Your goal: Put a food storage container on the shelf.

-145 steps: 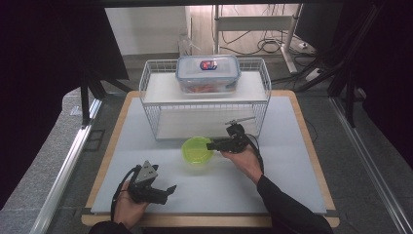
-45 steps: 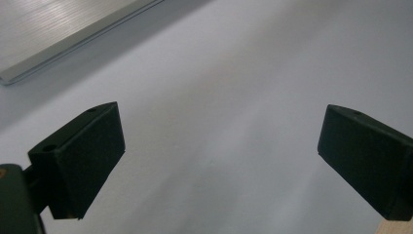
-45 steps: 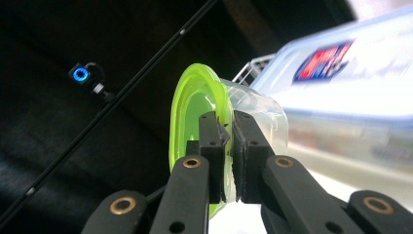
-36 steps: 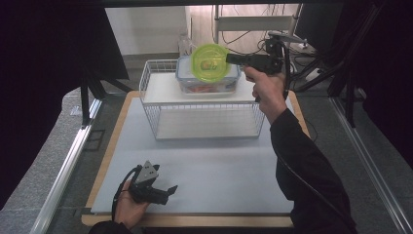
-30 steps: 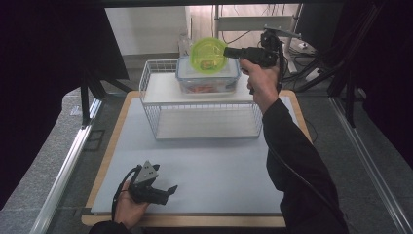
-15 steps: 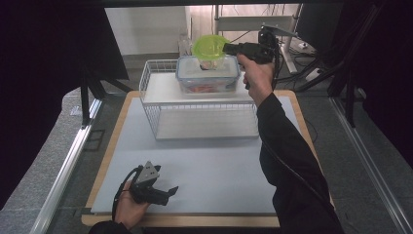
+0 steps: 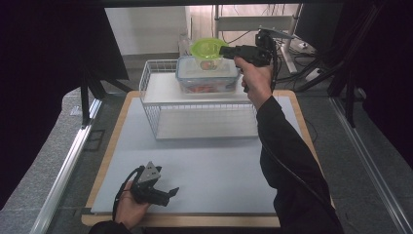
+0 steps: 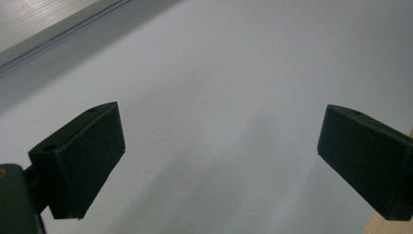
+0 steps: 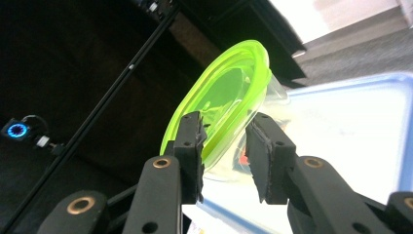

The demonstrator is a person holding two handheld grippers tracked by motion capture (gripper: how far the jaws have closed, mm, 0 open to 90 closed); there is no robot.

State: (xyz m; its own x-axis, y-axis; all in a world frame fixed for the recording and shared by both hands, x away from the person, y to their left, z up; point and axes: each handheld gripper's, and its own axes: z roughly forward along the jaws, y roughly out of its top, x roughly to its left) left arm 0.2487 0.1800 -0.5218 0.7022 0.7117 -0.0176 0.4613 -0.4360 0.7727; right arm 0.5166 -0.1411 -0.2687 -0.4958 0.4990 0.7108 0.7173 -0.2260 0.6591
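Counts: 2 hand-held grippers, left [image 7: 163,193] & right [image 7: 225,50]. 1 green bowl [image 7: 208,48]. 1 lidded box [image 7: 208,74]. 1 wire rack [image 7: 195,105]. 1 counter [image 7: 195,165]. 1 person, 2 hands.

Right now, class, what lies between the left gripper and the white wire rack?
High view: only bare grey table mat between left gripper and white wire rack.

The desk [image 7: 209,175], a pale grey top with a wooden edge, carries a white wire shelf [image 7: 160,105] at its far side, on whose upper level a clear, blue-lidded container [image 7: 207,80] sits with a green-lidded bowl [image 7: 207,48] on top.
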